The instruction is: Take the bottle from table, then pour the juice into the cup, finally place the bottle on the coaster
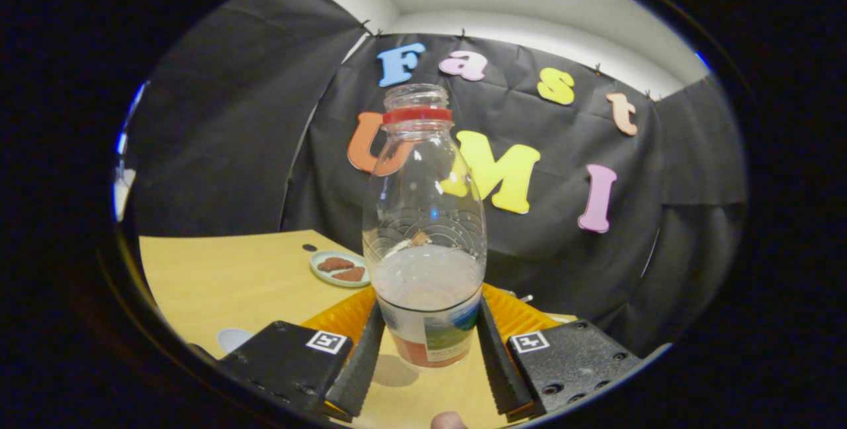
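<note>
A clear plastic bottle (423, 217) stands upright between my fingers, uncapped, with a red ring around its neck. Cloudy pale juice fills its lower part above a coloured label. My gripper (430, 326) is shut on the bottle, with the left finger (362, 359) and the right finger (496, 356) pressing its lower sides. The bottle's base hangs just over the yellow table (231, 277), and a small shadow lies beside it. A pale round object (231, 338) lies left of the left finger, partly hidden; I cannot tell whether it is the cup or the coaster.
An orange ribbed object (523, 316) sits right behind the bottle, spreading to both sides. A small green plate (319, 259) with two brown cookies lies farther back on the left. A fingertip (448, 421) shows below the fingers. Black cloth walls close in the far side.
</note>
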`<state>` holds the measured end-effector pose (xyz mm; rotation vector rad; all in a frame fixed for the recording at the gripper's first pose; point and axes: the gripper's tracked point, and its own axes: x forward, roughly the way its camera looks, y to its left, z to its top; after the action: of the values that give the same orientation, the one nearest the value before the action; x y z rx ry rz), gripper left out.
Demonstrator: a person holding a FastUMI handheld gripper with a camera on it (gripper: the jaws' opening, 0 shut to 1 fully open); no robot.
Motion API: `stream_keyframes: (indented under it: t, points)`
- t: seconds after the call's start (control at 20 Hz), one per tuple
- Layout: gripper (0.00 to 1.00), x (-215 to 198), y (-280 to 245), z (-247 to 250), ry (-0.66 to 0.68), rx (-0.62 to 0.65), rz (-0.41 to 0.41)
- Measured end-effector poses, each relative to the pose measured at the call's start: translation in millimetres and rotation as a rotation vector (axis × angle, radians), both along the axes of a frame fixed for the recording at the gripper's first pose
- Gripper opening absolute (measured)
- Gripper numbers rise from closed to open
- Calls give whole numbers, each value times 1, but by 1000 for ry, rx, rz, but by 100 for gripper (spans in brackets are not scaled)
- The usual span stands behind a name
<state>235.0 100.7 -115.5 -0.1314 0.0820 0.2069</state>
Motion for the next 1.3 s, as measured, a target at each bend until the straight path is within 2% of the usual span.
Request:
stream_keyframes:
  t: [0.25,0.5,0.9,1.3]
  points:
    - [75,27,10,-32,91,140,18]
    - [75,50,23,-72,183,209,1]
    - [76,71,20,-145,249,166,-35]
    - [77,76,14,-171,265,119,-43]
